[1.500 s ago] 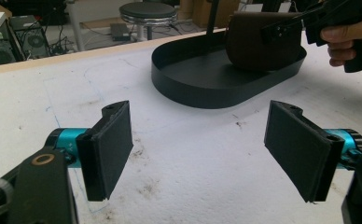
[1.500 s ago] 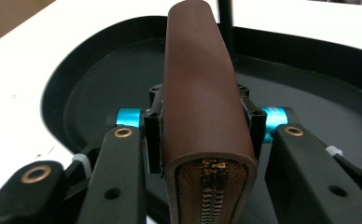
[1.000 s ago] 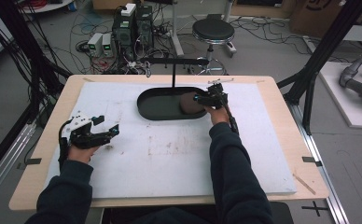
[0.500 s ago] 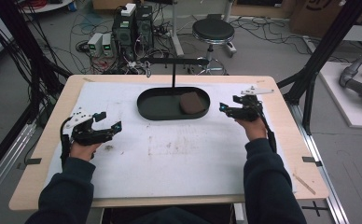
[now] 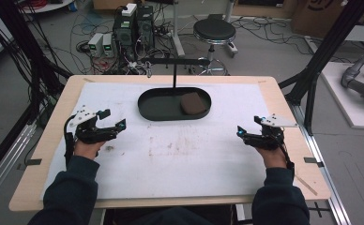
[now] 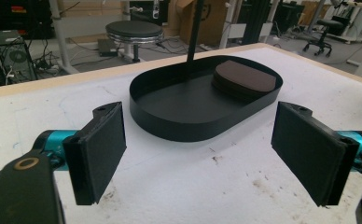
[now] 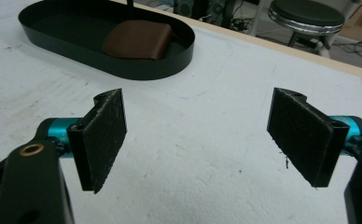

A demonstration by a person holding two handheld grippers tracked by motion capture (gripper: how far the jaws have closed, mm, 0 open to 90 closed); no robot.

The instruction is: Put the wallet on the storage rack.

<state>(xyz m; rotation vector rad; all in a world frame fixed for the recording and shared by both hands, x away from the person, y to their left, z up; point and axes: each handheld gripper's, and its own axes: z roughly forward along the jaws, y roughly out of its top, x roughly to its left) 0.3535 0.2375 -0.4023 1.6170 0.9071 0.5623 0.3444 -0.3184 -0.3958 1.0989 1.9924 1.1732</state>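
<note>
While both grippers stood wide with nothing between their pads, the brown pad (image 5: 193, 103) lay flat in the right end of the oval tray (image 5: 148, 107), at the table's far middle. The right gripper (image 5: 240, 132) had just been opening its jaws, empty, near the table's right edge; the left gripper (image 5: 115, 121) rested near the left edge. From either, the tray lay ahead and inward, its long axis running across the table. The right gripper looked somewhat nearer the pad, so any reach probably fell to it
</note>
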